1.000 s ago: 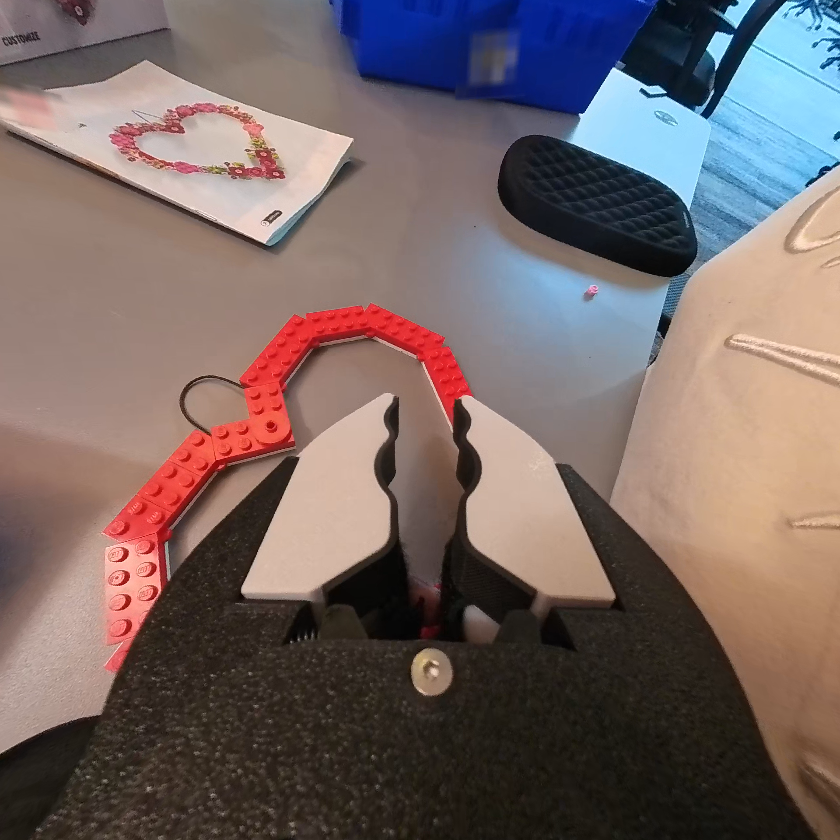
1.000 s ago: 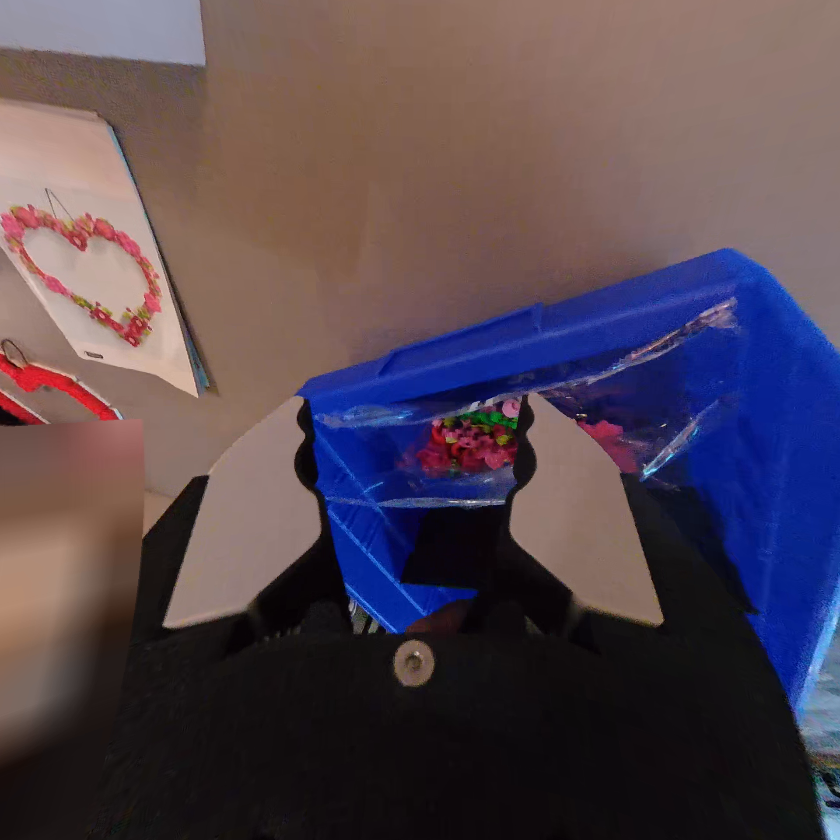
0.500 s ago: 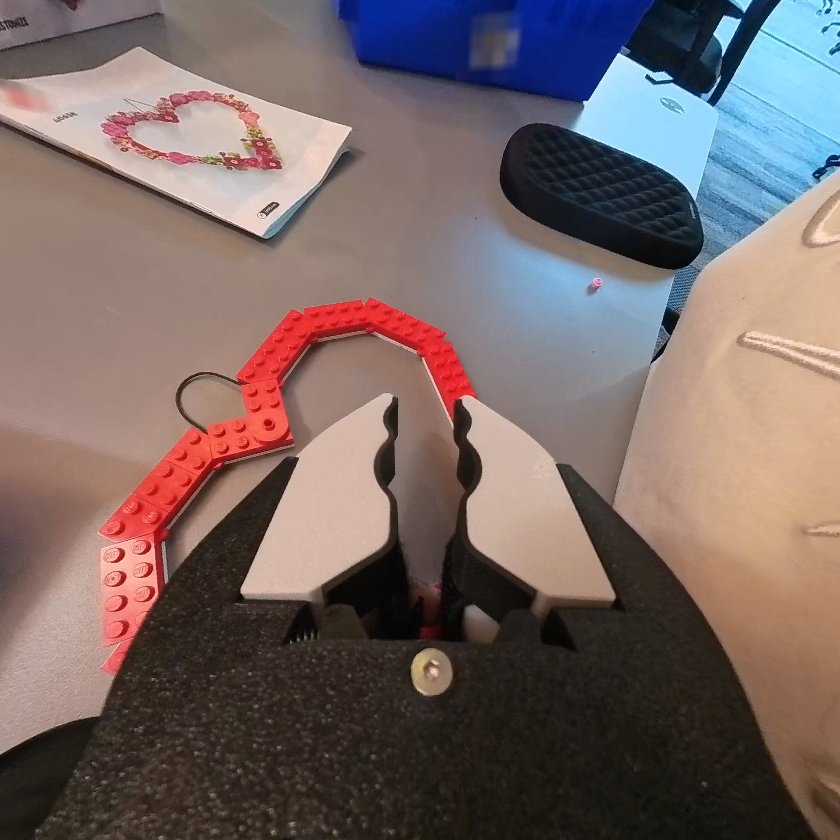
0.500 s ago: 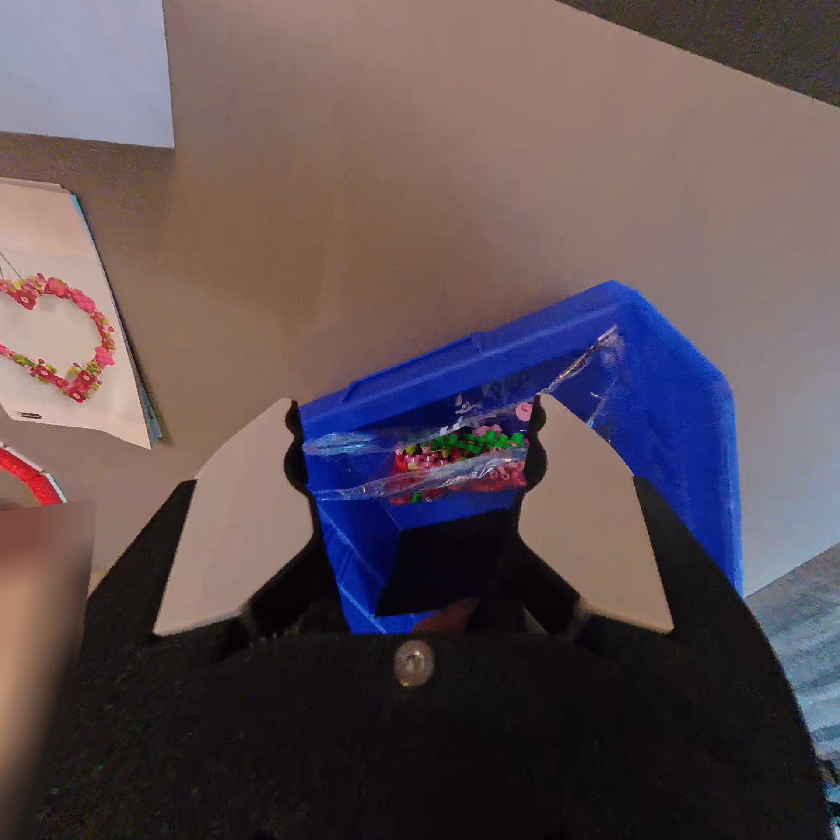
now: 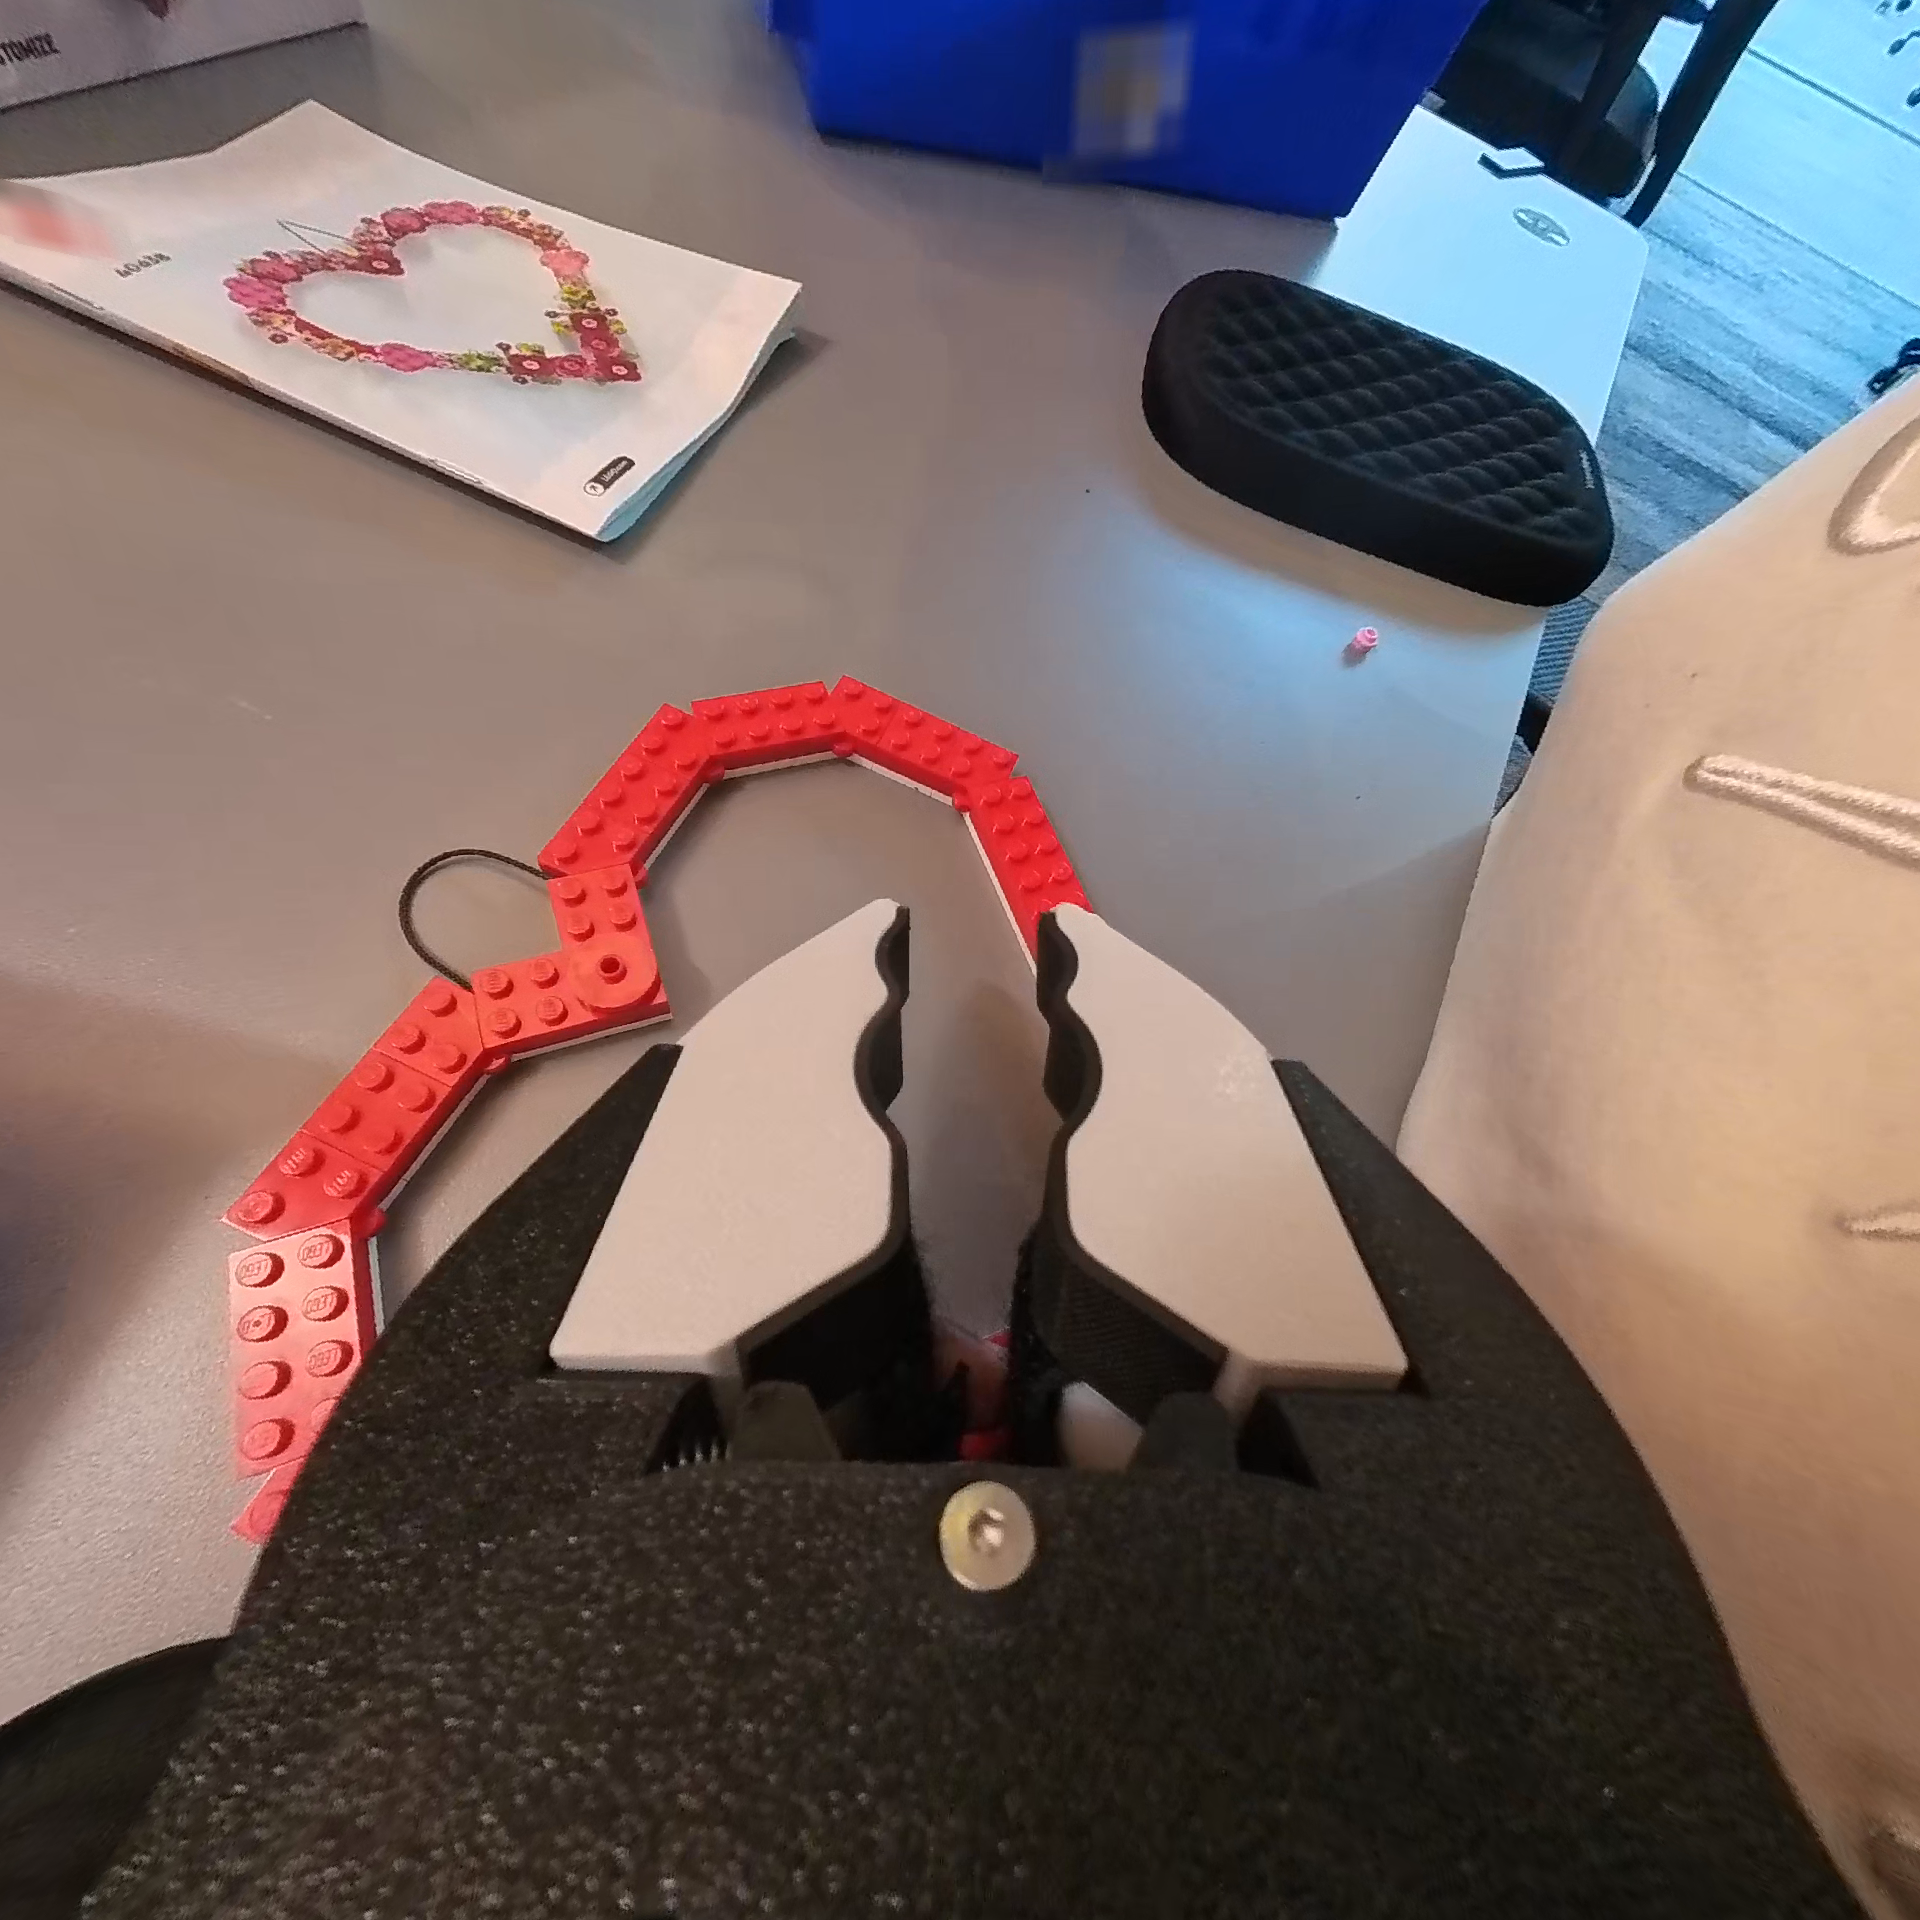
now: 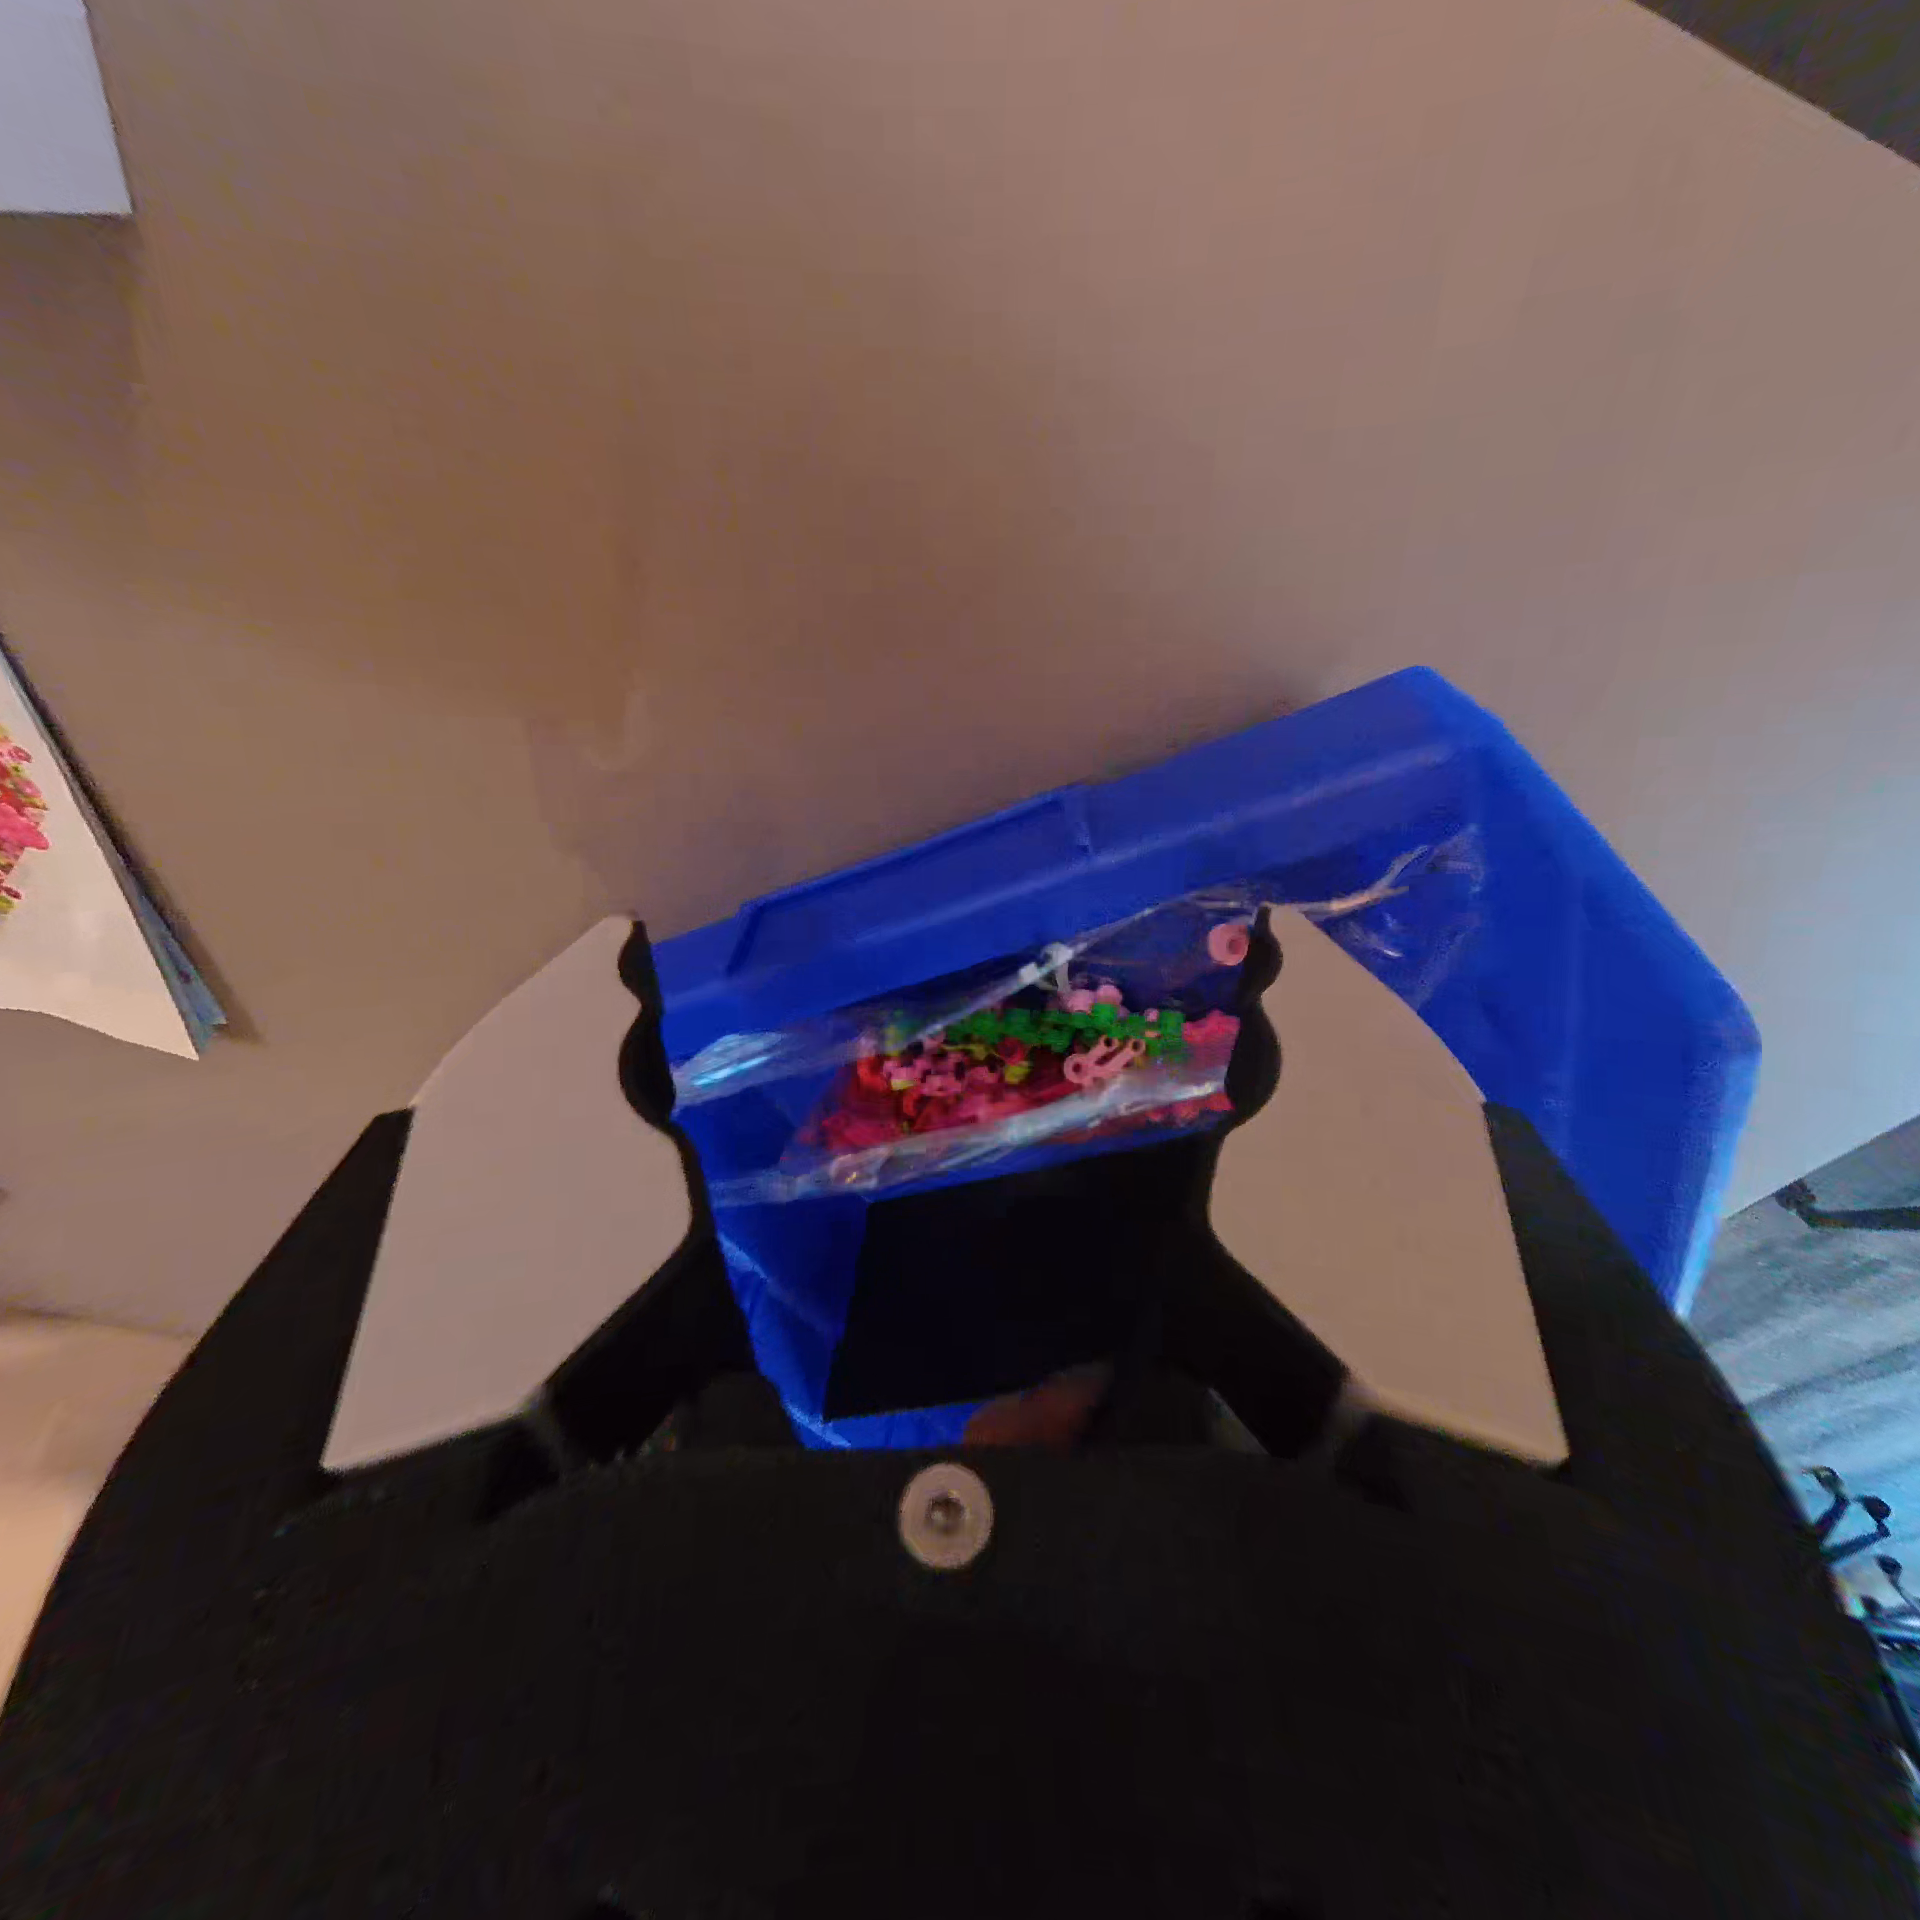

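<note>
In the left wrist view a red heart-shaped frame of studded plates (image 5: 790, 727) lies flat on the grey table (image 5: 312, 675), with a black cord loop (image 5: 416, 904) at its notch. My left gripper (image 5: 971, 920) sits over the frame's right side. Its jaws stand narrowly apart, with red showing between them near their base, so it looks shut on the frame. My right gripper (image 6: 945, 925) is wide open and empty above a blue bin (image 6: 1299, 810). The bin holds a clear bag of small pink, red and green pieces (image 6: 1018, 1070).
A booklet with a flower heart on its cover (image 5: 416, 312) lies at the far left, and its corner shows in the right wrist view (image 6: 83, 935). A black padded wrist rest (image 5: 1371, 426), a tiny pink piece (image 5: 1361, 644) and cream fabric (image 5: 1662, 1143) lie right. The blue bin (image 5: 1039, 94) stands behind.
My right gripper has drawn back and swung right: the bin now sits smaller and centred between its fingers, and the booklet has slid off to the left. The left gripper has barely moved.
</note>
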Demonstrator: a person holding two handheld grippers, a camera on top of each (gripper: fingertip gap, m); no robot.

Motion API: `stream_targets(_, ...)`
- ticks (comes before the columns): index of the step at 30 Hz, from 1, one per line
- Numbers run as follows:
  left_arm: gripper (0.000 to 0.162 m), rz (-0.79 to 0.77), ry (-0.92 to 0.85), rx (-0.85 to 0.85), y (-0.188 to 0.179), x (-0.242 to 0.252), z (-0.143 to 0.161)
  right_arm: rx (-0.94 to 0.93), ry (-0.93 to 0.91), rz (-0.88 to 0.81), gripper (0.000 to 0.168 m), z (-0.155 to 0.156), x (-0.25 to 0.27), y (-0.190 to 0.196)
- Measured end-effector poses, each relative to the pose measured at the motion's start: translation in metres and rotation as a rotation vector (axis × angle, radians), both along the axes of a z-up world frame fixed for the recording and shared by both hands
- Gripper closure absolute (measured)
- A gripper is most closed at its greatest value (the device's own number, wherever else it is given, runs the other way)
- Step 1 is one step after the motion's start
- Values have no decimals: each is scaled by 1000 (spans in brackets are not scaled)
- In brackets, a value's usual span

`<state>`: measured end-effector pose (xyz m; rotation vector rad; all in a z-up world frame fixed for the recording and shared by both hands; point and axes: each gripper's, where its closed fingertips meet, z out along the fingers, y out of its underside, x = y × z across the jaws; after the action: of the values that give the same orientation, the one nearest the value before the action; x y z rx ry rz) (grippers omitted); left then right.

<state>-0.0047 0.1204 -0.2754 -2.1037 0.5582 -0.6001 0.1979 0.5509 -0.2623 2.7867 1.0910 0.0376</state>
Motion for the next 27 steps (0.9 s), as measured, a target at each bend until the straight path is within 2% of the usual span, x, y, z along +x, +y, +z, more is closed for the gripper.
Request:
stream_targets(13, 139, -2, -1, 0, 0, 0, 0, 75, -41, 23, 56, 2, 3, 9)
stream_targets(15, 139, -2, -1, 2, 0, 0, 0, 59, -27, 36, 61, 6, 1, 5)
stream_targets(16, 139, -2, -1, 3, 0, 0, 0, 21, -35, 68, 69, 9, 3, -1)
stream_targets(18, 139, -1, -1, 4, 0, 0, 0, -17, -87, 129, 67, 13, 10, -6)
stream_targets(23, 139, 1, -3, 5, 0, -1, 1, -190, -105, 180, 83, 28, 15, -33)
stream_targets(26, 139, 2, -4, 6, 0, -1, 1, -169, -111, 217, 83, 37, 15, -31)
stream_targets(27, 139, 1, -5, 6, 0, -1, 1, -140, -93, 243, 90, 40, 12, -28)
